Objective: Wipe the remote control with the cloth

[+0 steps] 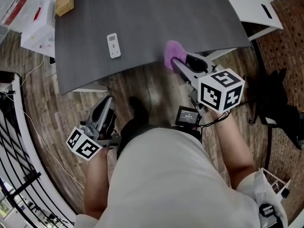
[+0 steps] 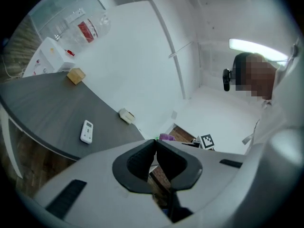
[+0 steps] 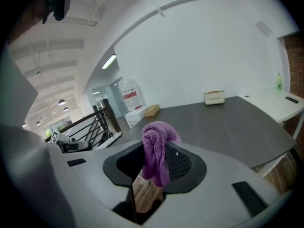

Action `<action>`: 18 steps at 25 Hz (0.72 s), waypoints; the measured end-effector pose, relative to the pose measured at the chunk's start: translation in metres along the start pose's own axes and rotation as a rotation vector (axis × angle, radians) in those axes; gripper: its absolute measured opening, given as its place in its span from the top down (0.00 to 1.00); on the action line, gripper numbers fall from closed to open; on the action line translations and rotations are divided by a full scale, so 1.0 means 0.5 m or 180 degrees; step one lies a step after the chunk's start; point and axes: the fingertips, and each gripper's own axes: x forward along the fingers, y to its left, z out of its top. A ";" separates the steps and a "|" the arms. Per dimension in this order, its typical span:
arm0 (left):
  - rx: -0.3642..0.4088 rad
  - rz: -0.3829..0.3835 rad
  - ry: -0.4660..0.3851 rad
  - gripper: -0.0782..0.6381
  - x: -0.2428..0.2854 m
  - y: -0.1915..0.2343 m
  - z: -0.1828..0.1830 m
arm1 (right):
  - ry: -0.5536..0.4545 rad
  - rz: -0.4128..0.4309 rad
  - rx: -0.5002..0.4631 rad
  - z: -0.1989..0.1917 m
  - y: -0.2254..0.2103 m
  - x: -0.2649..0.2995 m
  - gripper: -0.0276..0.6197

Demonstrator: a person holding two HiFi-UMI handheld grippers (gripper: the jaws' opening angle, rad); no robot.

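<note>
A white remote control point(image 1: 113, 45) point(image 2: 87, 131) lies flat on the dark grey table point(image 1: 156, 23), left of its middle. My right gripper point(image 1: 177, 61) point(image 3: 153, 148) is shut on a purple cloth point(image 1: 172, 52) point(image 3: 159, 132) that bunches up over the jaw tips. It hangs at the table's near edge, well to the right of the remote. My left gripper point(image 1: 109, 101) point(image 2: 155, 144) is shut with nothing between its pads. It hovers over the wooden floor in front of the table, short of the near edge and apart from the remote.
A brown box point(image 1: 64, 1) sits at the table's far left corner, with white boxes point(image 1: 40, 25) beyond it. A small beige device point(image 3: 214, 97) stands on the far side. A black railing point(image 1: 14, 165) runs at left, and a white table point(image 1: 256, 6) and black chair point(image 1: 280, 108) stand at right.
</note>
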 end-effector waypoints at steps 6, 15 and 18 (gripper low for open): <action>-0.0165 -0.0170 -0.0254 0.86 -0.028 -0.155 -0.086 | -0.0158 0.0215 0.0252 -0.082 0.035 -0.200 0.77; -0.0050 -0.0067 -0.0293 0.86 -0.107 -0.295 -0.181 | -0.0352 0.0384 0.0671 -0.151 0.059 -0.363 0.77; -0.0038 -0.0027 -0.0271 0.86 -0.118 -0.304 -0.188 | -0.0401 0.0385 0.0616 -0.146 0.067 -0.381 0.77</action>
